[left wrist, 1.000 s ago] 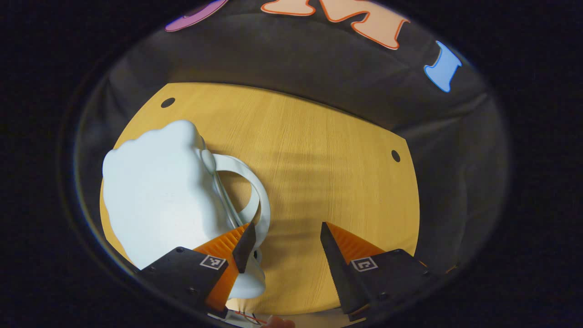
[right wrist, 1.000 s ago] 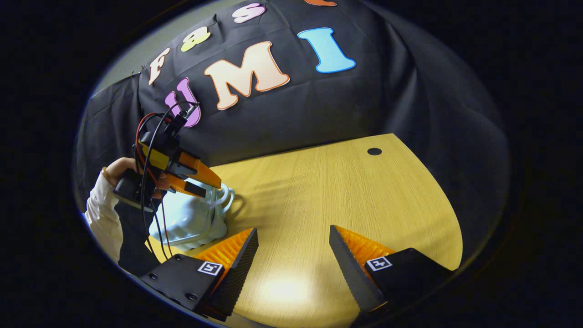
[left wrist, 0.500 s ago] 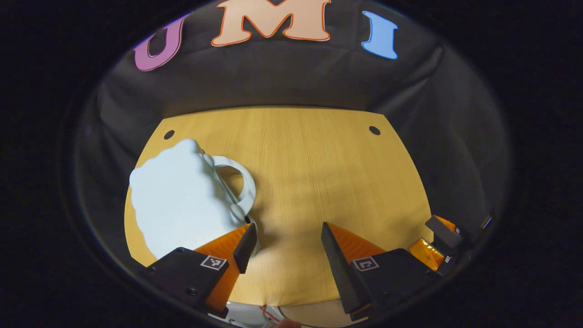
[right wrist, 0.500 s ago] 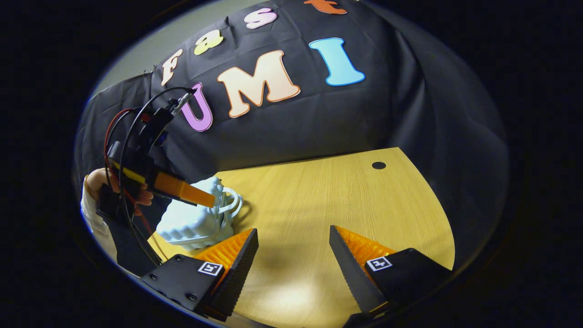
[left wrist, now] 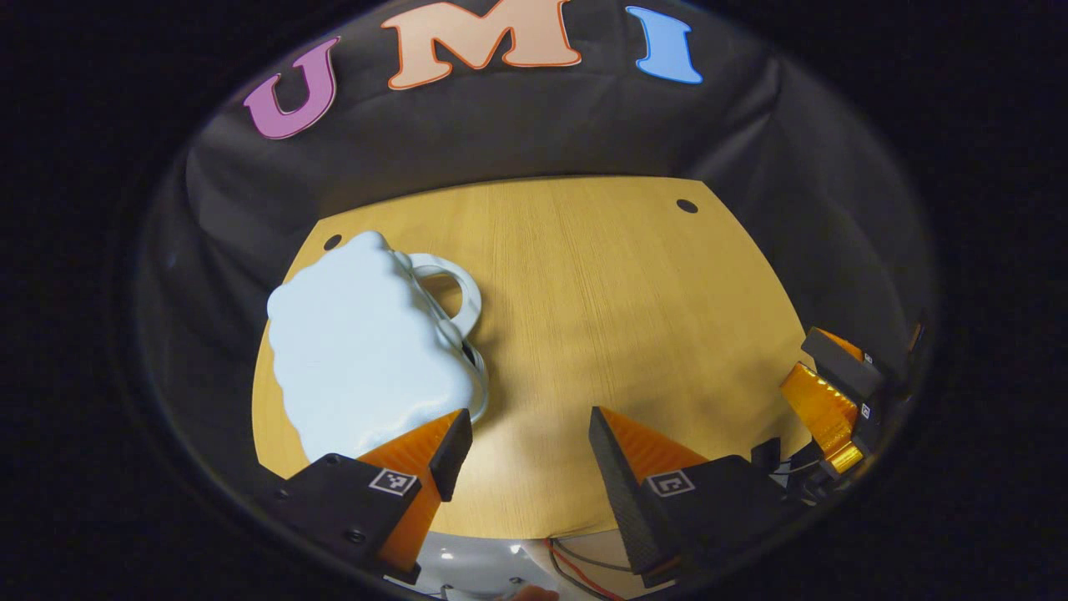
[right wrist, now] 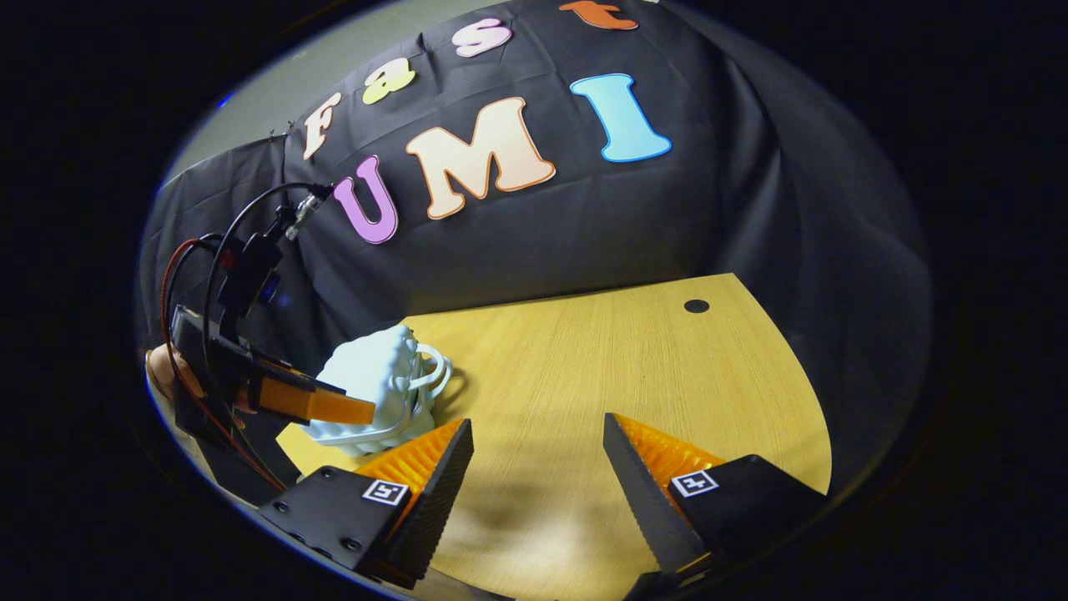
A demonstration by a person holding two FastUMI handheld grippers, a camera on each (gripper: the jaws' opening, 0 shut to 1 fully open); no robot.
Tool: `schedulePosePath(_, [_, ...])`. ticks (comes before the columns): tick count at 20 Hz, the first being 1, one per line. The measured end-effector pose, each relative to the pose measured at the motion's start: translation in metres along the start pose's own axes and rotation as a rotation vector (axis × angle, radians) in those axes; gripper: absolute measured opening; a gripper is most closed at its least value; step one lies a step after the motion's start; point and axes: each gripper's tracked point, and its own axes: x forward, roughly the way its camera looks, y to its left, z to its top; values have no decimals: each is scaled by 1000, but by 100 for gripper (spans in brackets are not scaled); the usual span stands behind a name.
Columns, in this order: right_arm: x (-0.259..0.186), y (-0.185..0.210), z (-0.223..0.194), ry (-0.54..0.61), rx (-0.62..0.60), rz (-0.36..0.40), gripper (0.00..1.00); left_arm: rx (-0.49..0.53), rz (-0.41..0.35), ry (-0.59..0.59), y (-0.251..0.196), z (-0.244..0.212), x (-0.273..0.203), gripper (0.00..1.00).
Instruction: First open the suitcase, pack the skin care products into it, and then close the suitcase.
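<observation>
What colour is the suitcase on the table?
Pale blue-white all over, handle included; the suitcase shows best in the left gripper view.

Recording booth, black cloth wall (right wrist: pixel 534 225), wooden table (right wrist: pixel 626 367)

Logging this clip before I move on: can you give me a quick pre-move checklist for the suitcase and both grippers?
1. Suitcase shut, lid down on the table: ok.
2. Handle free, nothing gripping it: ok.
3. Left gripper open, beside the suitcase, holding nothing: ok.
4. Right gripper open over bare table, holding nothing: ok.
5. Skin care products packed inside: cannot tell, suitcase is closed.
6. Latch fastened: cannot tell, too small to see.
</observation>
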Motion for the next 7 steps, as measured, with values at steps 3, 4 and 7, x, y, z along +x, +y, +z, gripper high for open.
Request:
schedulePosePath(3, [0,-1,0,-2,-5,1,98,-8,10,11,2,-5,1,84])
schedulePosePath(4, [0,-1,0,-2,-5,1,98,-15,11,14,2,-7,1,84])
schedulePosePath(7, [-2,-4,2,-5,-5,-4,98,-33,19,16,5,-8,0,84])
